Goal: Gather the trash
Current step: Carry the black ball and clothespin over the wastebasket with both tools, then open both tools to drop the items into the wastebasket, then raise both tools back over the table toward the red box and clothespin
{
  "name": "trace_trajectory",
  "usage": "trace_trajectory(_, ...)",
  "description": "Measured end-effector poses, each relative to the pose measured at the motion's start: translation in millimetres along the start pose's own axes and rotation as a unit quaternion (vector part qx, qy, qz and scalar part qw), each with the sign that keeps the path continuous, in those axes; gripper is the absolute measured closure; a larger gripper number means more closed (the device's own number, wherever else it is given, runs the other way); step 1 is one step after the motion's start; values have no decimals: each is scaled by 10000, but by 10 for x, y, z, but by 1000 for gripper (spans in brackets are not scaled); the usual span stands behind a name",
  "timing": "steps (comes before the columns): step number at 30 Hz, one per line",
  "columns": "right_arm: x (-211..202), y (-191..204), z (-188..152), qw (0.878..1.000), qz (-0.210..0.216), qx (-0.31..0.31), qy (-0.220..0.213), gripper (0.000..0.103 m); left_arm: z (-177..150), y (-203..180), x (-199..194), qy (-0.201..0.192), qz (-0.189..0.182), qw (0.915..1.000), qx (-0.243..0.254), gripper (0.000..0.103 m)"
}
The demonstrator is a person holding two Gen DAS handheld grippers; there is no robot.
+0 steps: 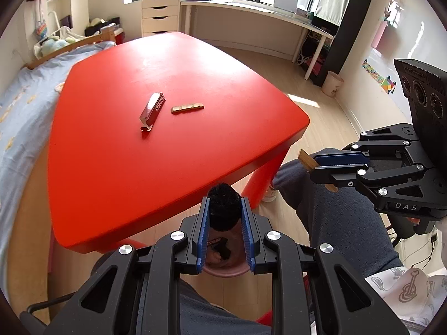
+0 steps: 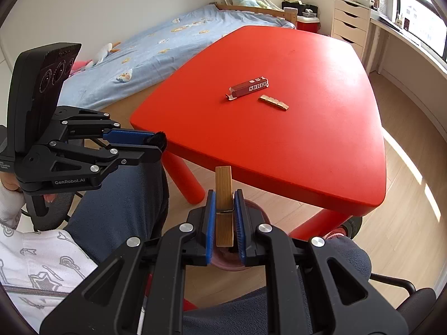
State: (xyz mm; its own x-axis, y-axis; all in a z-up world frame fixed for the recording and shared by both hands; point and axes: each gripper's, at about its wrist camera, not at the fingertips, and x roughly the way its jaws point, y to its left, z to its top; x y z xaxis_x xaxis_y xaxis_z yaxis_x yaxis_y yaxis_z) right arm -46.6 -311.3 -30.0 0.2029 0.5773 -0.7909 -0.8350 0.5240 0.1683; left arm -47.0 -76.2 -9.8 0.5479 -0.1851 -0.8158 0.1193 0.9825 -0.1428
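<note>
My left gripper (image 1: pixel 225 203) is shut on a black fuzzy ball (image 1: pixel 225 203), held off the near edge of the red table (image 1: pixel 125 167) above a pink bin (image 1: pixel 226 272). It also shows in the right wrist view (image 2: pixel 156 142). My right gripper (image 2: pixel 225 195) is shut on a wooden clothespin (image 2: pixel 224 195), above the same pink bin (image 2: pixel 251 206). It also shows in the left wrist view (image 1: pixel 314 166). On the table lie a dark red wrapper box (image 1: pixel 152 111) (image 2: pixel 248 87) and a gold foil strip (image 1: pixel 187 108) (image 2: pixel 273 102).
A bed with a blue sheet (image 2: pixel 145 44) stands beyond the table. The person's grey-trousered knees (image 1: pixel 329 209) are under both grippers. A white drawer unit (image 1: pixel 160 14) and a desk (image 1: pixel 251 11) stand under the window. A small waste bin (image 1: pixel 332 83) sits by the wall.
</note>
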Motion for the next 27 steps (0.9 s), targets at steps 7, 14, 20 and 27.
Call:
trace_trajectory(7, 10, -12, -7, 10000, 48, 33, -1, 90, -25, -15, 53, 75, -83, 9999, 43, 82)
trace_trajectory(14, 22, -22, -44, 9999, 92, 54, 8, 89, -33, -31, 80, 68, -88, 9999, 66, 75)
trace_trajectory(20, -2, -60, -69, 9998, -110, 155, -104, 14, -58, 43, 53, -70, 145, 9998, -83, 14)
trace_trajectory(27, 27, -79, -95, 9996, -166, 230, -59, 6, -64, 115, 43, -77, 371, 9990, -216, 8)
